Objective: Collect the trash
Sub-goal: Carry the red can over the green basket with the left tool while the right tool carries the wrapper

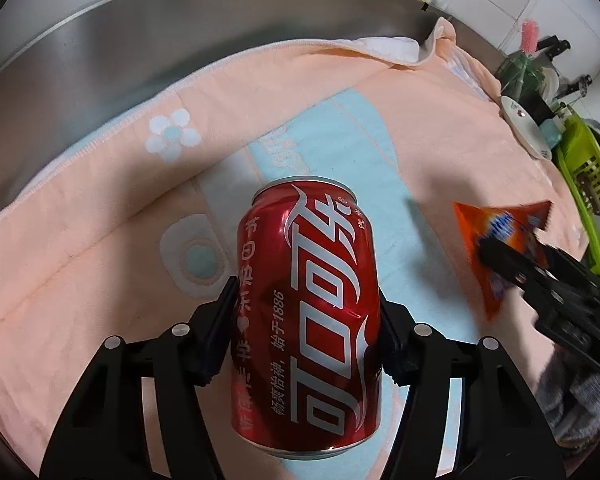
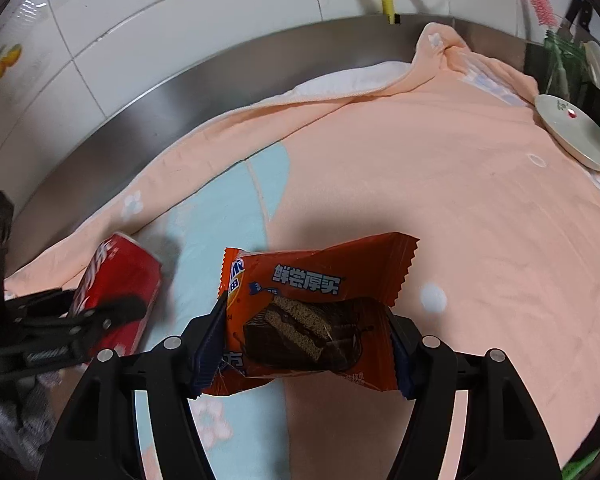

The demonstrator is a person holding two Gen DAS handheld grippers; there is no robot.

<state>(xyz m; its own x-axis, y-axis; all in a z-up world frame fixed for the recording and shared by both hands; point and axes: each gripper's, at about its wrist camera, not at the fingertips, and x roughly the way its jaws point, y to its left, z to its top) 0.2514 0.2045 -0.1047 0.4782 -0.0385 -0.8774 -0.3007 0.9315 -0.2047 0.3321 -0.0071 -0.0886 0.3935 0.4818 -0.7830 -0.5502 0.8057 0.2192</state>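
A red cola can [image 1: 306, 312] with white lettering fills the middle of the left wrist view, and my left gripper [image 1: 306, 328] is shut on its sides, holding it above the towel. An orange cake wrapper [image 2: 312, 320] printed with a chocolate cake sits between the pads of my right gripper [image 2: 308, 340], which is shut on it. From the left wrist view the wrapper [image 1: 496, 236] and the right gripper's fingers [image 1: 512, 264] show blurred at the right. The right wrist view shows the can [image 2: 118, 288] at the lower left with the left gripper's fingers [image 2: 100, 316] around it.
A peach towel [image 1: 100, 240] with blue and white flower patches covers a steel counter [image 1: 100, 60]. A white round disc [image 2: 572, 132] lies at the towel's right edge. A green rack [image 1: 584, 184] with dishes and brushes stands at the far right. White tiled wall runs behind.
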